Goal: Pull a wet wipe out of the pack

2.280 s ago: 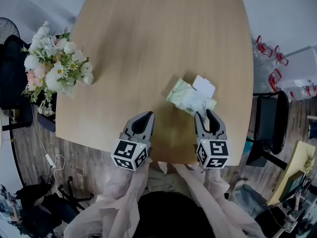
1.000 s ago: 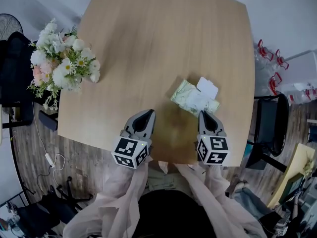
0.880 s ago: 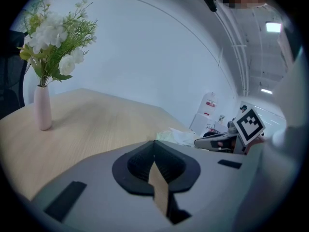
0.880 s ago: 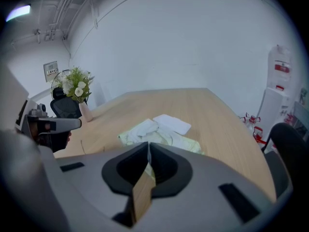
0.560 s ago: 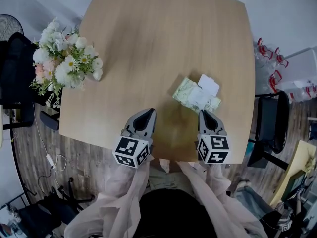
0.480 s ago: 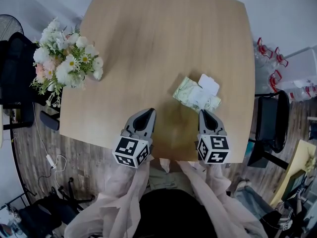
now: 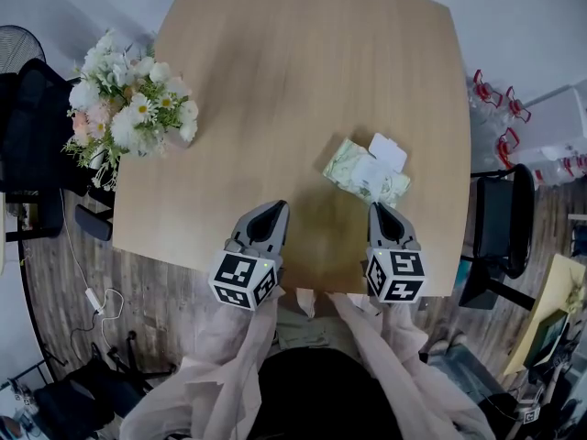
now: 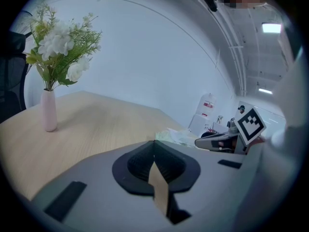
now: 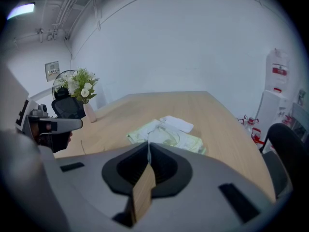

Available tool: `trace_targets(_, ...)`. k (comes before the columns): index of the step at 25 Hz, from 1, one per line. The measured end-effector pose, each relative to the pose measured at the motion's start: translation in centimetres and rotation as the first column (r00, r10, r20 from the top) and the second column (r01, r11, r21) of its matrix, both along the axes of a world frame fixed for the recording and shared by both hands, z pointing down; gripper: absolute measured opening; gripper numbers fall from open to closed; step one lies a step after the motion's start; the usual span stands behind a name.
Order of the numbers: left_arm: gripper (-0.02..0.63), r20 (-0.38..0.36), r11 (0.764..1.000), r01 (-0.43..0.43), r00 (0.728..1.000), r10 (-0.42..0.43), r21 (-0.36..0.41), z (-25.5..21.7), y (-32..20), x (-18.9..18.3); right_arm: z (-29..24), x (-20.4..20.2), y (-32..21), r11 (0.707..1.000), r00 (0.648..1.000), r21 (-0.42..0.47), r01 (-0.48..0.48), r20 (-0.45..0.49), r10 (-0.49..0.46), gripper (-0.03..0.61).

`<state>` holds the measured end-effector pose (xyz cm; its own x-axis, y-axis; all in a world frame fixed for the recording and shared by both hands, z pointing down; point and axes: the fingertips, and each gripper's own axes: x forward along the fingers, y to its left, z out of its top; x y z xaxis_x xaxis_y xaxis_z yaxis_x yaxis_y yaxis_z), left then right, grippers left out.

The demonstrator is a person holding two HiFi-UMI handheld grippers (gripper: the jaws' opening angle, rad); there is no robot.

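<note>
Both left tongs and right tongs are pressed together (empty) near wipe pack.

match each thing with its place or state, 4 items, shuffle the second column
Things:
1. wet wipe pack
2. lid flap
3. vase of flowers
4. right gripper

Place or state:
a. white, flipped open
b. jaws closed
c. lying flat on the table, just beyond the right gripper's tips
d. standing near the table's left edge in the head view

Pairs: 1-c, 2-a, 3-d, 4-b
</note>
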<state>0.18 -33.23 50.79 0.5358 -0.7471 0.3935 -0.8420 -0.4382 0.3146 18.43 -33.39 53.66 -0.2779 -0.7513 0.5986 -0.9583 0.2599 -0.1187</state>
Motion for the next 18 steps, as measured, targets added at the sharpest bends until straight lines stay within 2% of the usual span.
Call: trace_targets(18, 0.011, -0.006, 0.999, -0.011, 1.0, 0.011, 0.037, -1.2, 0.5, -0.2, -1.4, -0.1, 1.2, 0.999, 1.0, 0.034, -0.017, -0.01, 0.018, 0.02)
